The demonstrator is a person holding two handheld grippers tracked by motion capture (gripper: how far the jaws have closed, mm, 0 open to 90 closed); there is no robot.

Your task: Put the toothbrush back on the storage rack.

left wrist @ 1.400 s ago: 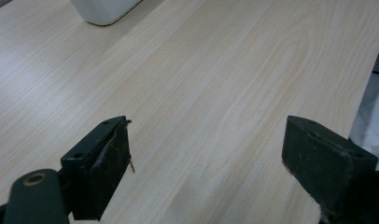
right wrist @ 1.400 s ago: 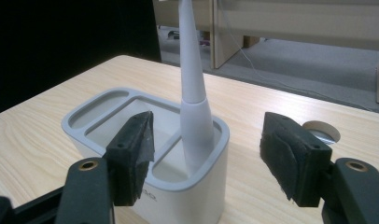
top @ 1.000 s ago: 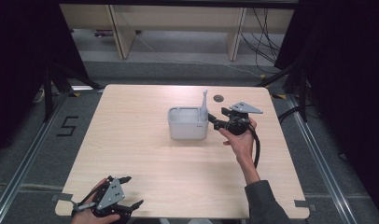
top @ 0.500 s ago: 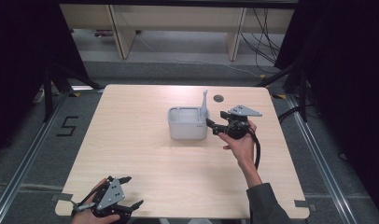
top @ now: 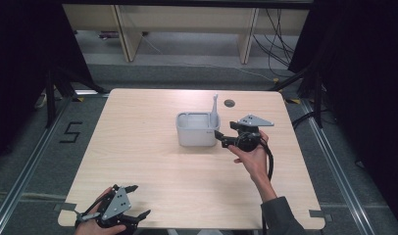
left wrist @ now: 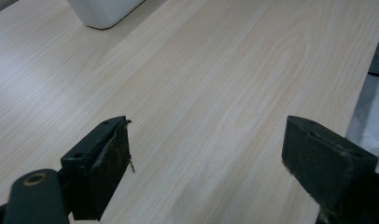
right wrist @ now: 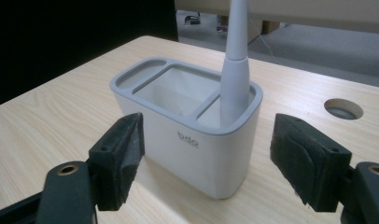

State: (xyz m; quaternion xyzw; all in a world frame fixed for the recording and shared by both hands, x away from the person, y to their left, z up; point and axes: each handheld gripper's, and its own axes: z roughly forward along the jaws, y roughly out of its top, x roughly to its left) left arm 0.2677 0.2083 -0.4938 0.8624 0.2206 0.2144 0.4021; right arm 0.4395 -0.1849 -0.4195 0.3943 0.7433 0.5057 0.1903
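R gripper (top: 220, 138) is at the right end of the white holder (top: 196, 133), mid-table toward the far side. Its jaws are spread wide, nothing between them, tips just beside the holder's right wall; can't tell if they touch it. In my right gripper view the gripper (right wrist: 204, 149) looks straight at the holder (right wrist: 187, 140) w/ one jaw either side of the frame, both apart from it. The holder has a grey rim, 3 compartments and small lettering on the near face. A white toothbrush handle (right wrist: 235, 70) stands upright in the compartment at the far-right end. In high view it (top: 214, 110) sticks up above the rim. Round cable hole (top: 229, 103) in the table (top: 138, 147), just beyond the holder on the right.

L gripper (top: 119, 208) sits at the near-left edge of the table in my hand, well apart from everything. Jaws released and wide; in left gripper view (left wrist: 206, 154) there's just bare woodgrain between them, w/ a corner of the holder (left wrist: 103, 11) at the top left.
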